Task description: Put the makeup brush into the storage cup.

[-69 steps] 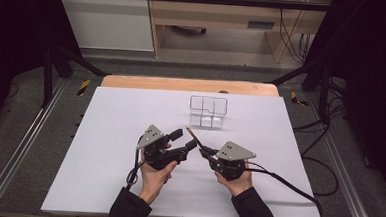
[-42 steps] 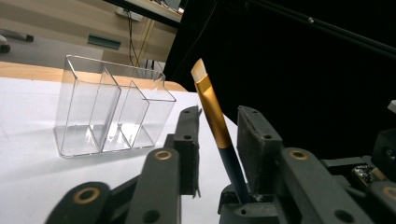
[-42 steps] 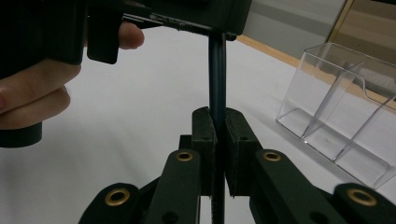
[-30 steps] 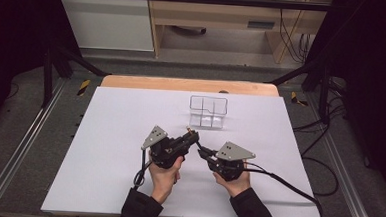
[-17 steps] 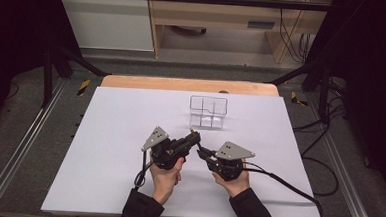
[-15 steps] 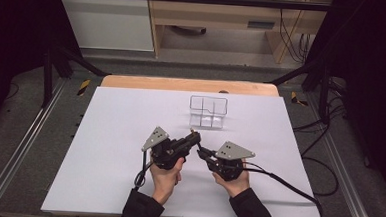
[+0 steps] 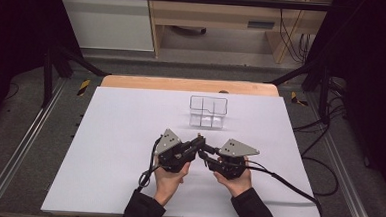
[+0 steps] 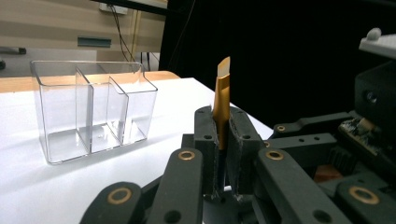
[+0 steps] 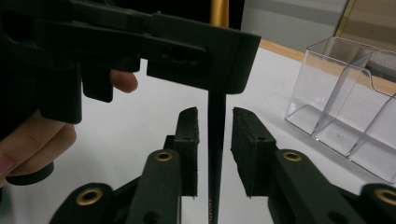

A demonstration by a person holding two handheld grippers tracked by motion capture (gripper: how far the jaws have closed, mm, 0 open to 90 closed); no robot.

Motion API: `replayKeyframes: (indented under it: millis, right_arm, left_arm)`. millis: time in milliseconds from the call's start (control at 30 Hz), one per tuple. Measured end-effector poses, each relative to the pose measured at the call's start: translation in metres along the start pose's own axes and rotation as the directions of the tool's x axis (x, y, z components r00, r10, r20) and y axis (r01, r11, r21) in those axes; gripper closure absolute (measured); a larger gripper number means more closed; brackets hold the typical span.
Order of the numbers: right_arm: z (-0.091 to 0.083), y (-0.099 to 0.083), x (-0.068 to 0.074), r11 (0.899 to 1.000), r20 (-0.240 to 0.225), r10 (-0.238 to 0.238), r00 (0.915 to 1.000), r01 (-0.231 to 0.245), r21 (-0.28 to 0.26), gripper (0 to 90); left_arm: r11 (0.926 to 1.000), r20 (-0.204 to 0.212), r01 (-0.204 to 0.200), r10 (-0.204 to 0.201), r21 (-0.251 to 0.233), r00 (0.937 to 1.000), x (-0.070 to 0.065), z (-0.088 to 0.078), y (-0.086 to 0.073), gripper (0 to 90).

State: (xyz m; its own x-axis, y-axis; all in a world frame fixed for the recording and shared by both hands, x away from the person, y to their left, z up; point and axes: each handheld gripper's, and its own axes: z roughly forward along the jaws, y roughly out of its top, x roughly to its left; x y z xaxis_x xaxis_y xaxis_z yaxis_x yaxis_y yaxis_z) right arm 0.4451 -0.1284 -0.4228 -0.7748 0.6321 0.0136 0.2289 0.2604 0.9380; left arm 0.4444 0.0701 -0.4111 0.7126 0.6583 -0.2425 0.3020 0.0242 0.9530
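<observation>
A slim brush with a gold ferrule and pale tip stands upright in my left gripper, whose jaws are shut on it. Its black handle runs down between the pads of my right gripper. Those jaws have just been opening, and a gap shows on each side of the handle. In the high view the left gripper and right gripper meet tip to tip in front of a clear three-part organizer.
The clear organizer stands on the white table sheet, just beyond the grippers. Cables trail off to the right. The table's wooden far edge lies behind the organizer.
The left gripper has shifted to the right, up against the right gripper. In the last half second both hands stay where they were.
</observation>
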Motion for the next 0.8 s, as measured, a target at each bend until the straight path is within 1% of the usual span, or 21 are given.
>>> replayKeyframes:
  millis: [100, 267, 400, 433, 500, 533, 567, 667, 767, 800]
  right_arm:
    - [0.0, 0.0, 0.0, 1.0, -0.002, 0.003, 1.0, -0.003, 0.0, 82.0]
    - [0.0, 0.0, 0.0, 1.0, -0.009, 0.013, 0.9999, -0.013, 0.008, 83.1]
    - [-0.001, 0.001, -0.001, 1.0, -0.006, 0.016, 0.9999, -0.016, 0.008, 83.3]
    - [-0.001, 0.001, -0.001, 1.0, -0.006, 0.016, 0.9998, -0.016, 0.006, 83.3]
    - [-0.001, 0.001, -0.001, 1.0, 0.001, 0.018, 0.9998, -0.018, 0.005, 83.3]
    - [-0.002, 0.001, -0.001, 1.0, 0.004, 0.017, 0.9998, -0.017, 0.006, 83.3]
    - [-0.002, 0.001, -0.002, 1.0, 0.006, 0.016, 0.9999, -0.016, 0.005, 83.3]
    - [-0.001, 0.0, -0.004, 1.0, 0.012, 0.021, 0.9997, -0.021, 0.008, 83.3]
    - [-0.002, 0.0, -0.006, 1.0, 0.021, 0.03, 0.9993, -0.031, 0.008, 83.3]
    - [-0.002, 0.0, -0.006, 1.0, 0.021, 0.03, 0.9993, -0.031, 0.008, 83.3]
  left_arm:
    - [0.9999, -0.001, -0.006, 0.006, 0.009, 1.0, 0.0, 0.0, 0.0, 83.1]
    - [0.9998, 0.001, -0.005, 0.005, 0.017, 1.0, 0.001, 0.001, 0.0, 83.0]
    - [0.9998, 0.01, 0.012, -0.012, 0.016, 0.9999, 0.002, 0.001, 0.001, 82.3]
    - [0.9998, 0.012, 0.012, -0.012, 0.018, 0.9999, 0.003, 0.001, 0.002, 80.9]
    - [0.9997, 0.023, 0.019, -0.02, 0.015, 0.9995, 0.005, -0.001, 0.005, 74.2]
    - [0.9998, 0.024, 0.014, -0.015, 0.013, 0.9996, 0.007, -0.003, 0.007, 71.3]
    - [0.9999, 0.02, 0.006, -0.007, 0.015, 0.9998, 0.008, -0.005, 0.009, 68.5]
    - [0.9999, 0.021, 0.003, -0.003, 0.016, 0.9998, 0.013, -0.012, 0.016, 59.5]
    - [0.9998, 0.012, -0.005, 0.004, 0.017, 0.9999, 0.018, -0.02, 0.021, 52.7]
    - [0.9998, 0.012, -0.005, 0.004, 0.017, 0.9999, 0.018, -0.02, 0.021, 50.6]
